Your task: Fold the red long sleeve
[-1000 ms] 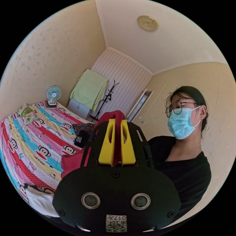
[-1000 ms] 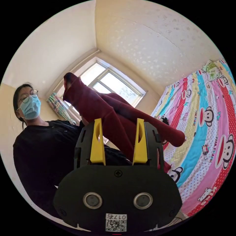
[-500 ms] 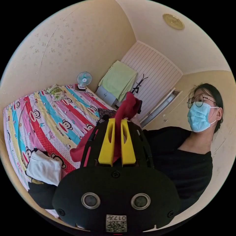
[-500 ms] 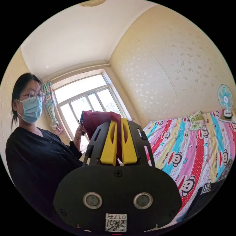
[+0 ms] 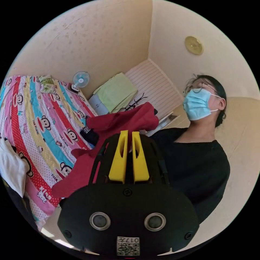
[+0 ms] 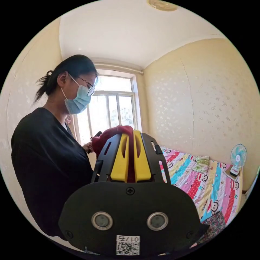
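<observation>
The red shirt point(image 5: 122, 120) was up in the air above the bed point(image 5: 40, 113), not yet laid out. The left gripper point(image 5: 129, 151) had its fingers drawn close together; the cloth rose just beyond their tips and hung down beside the gripper toward the bed, but I cannot tell whether they actually pinched it. The right gripper point(image 6: 130, 157) had its fingers closed on a bunch of the shirt point(image 6: 108, 136), red cloth showing in the narrow gap.

The step looked like shaking the shirt open. To do it well, both holds should sit at matching points, ideally the shoulders, and the grippers should spread apart until the cloth hangs flat. Then lower it onto the bed, away from the white cloth point(image 5: 10, 168) at its edge, hem first, keeping tension so no creases set.
</observation>
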Available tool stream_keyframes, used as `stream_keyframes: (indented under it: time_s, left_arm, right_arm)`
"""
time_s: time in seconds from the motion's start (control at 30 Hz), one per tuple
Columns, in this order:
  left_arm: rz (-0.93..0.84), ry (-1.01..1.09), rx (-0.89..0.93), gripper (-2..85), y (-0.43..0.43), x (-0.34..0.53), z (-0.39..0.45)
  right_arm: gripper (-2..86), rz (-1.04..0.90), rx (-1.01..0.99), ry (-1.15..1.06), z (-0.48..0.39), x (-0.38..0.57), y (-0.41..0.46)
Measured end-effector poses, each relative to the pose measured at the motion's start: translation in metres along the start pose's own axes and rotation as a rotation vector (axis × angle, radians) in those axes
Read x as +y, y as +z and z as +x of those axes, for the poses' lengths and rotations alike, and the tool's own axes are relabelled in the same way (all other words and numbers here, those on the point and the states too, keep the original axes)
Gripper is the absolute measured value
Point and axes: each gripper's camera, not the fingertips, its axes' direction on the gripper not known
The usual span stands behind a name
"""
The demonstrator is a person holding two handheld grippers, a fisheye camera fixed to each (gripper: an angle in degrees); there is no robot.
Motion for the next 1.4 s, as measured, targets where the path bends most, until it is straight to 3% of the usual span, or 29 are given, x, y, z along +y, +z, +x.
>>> stream_keyframes:
  time_s: [0.13,0.23,0.33,0.47,0.57,0.67,0.83,0.93,1.03,1.1,1.17,1.27,1.3,1.4]
  left_arm:
    - [0.012,0.029,-0.248,0.3,-0.031,-0.068,0.028]
    - [-0.035,-0.024,-0.412,0.4,-0.042,-0.122,-0.003]
    - [-0.058,-0.166,-0.402,0.8,-0.051,-0.166,-0.104]
    - [-0.098,-0.452,-0.439,1.8,-0.066,-0.212,-0.341]
    - [0.031,-0.665,-0.477,3.7,-0.086,-0.203,-0.494]
    - [0.072,-0.833,-0.622,5.6,-0.090,-0.145,-0.555]
    - [-0.064,-0.905,-0.869,9.5,-0.063,0.012,-0.544]
    - [-0.133,-1.072,-1.023,12.7,-0.066,0.122,-0.511]
    - [-0.127,-1.240,-1.009,15.8,-0.078,0.211,-0.494]
    - [-0.189,-1.336,-0.881,15.8,-0.070,0.260,-0.511]
    - [-0.186,-1.297,-0.941,13.9,-0.074,0.258,-0.507]
    - [-0.320,-1.231,-0.645,5.3,-0.092,0.208,-0.507]
    - [-0.346,-1.163,-0.626,3.7,-0.111,0.170,-0.486]
    - [-0.325,-0.943,-0.833,3.1,-0.200,0.068,-0.398]
  right_arm:
    - [3.8,-0.123,0.043,0.004,0.031,-0.034,0.007]
    - [3.9,-0.242,0.053,0.060,0.092,-0.049,0.037]
    - [4.0,-0.388,0.031,0.217,0.195,-0.038,0.096]
    - [4.3,-0.597,-0.012,0.380,0.361,0.023,0.223]
    - [4.8,-0.700,0.088,0.547,0.467,0.088,0.314]
    - [6.5,-0.780,0.114,0.723,0.515,0.155,0.352]
    - [6.6,-0.891,-0.002,0.822,0.493,0.271,0.342]
    - [6.6,-1.024,-0.030,0.905,0.463,0.344,0.319]
    - [6.5,-1.047,0.037,0.969,0.445,0.380,0.285]
    - [6.7,-1.018,0.147,1.065,0.446,0.388,0.256]
    - [6.7,-0.978,0.176,1.154,0.454,0.389,0.240]
    - [6.1,-1.001,0.206,1.169,0.472,0.377,0.225]
    - [5.9,-1.013,0.223,1.156,0.480,0.369,0.220]
    - [5.5,-1.065,0.224,1.110,0.501,0.356,0.214]
